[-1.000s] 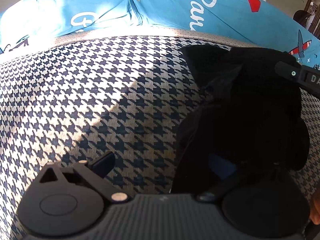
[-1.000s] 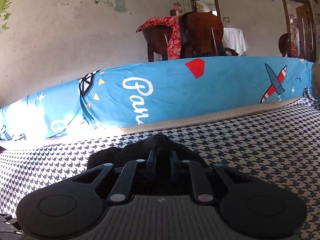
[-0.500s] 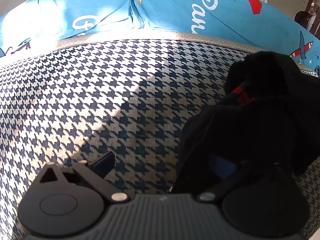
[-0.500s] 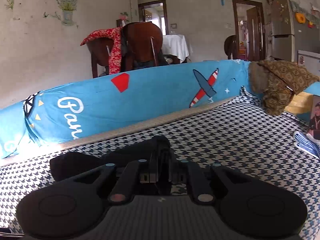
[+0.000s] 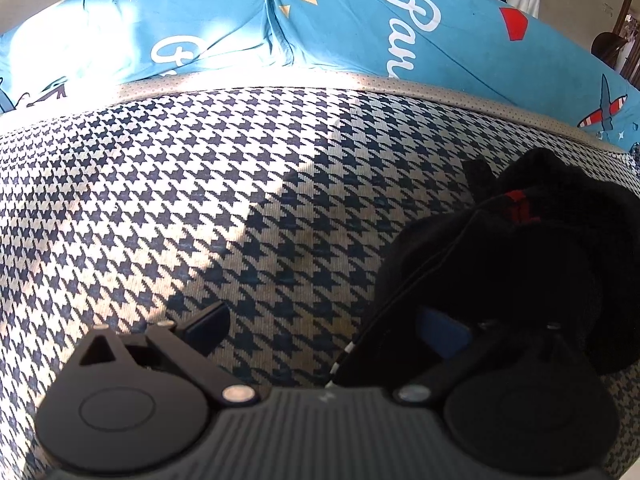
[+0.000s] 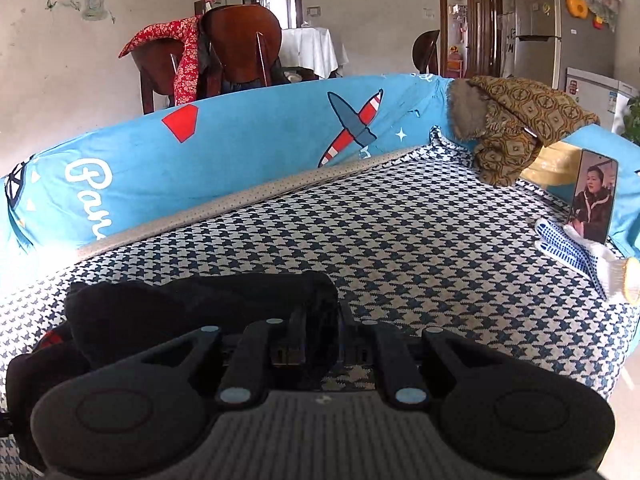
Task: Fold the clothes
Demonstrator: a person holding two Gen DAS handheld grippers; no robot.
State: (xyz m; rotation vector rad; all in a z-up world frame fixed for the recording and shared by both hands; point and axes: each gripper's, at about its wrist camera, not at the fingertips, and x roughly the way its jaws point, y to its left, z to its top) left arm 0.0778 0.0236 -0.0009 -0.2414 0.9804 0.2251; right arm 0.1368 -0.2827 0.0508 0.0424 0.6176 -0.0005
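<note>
On houndstooth sofa cover (image 5: 200,200), left gripper (image 5: 324,324) spread wide, black garment (image 5: 520,260) draped over its rt finger; right gripper (image 6: 322,332) clamped on garment.

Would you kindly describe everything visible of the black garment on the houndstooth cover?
The black garment looks like soft, matte knit cloth, bunched into rounded folds rather than laid flat. A small red patch shows near its top, and a blue patch lower down. It rests on the houndstooth cover. The right gripper is shut on one fold; the left gripper is open, one finger draped by cloth.
</note>
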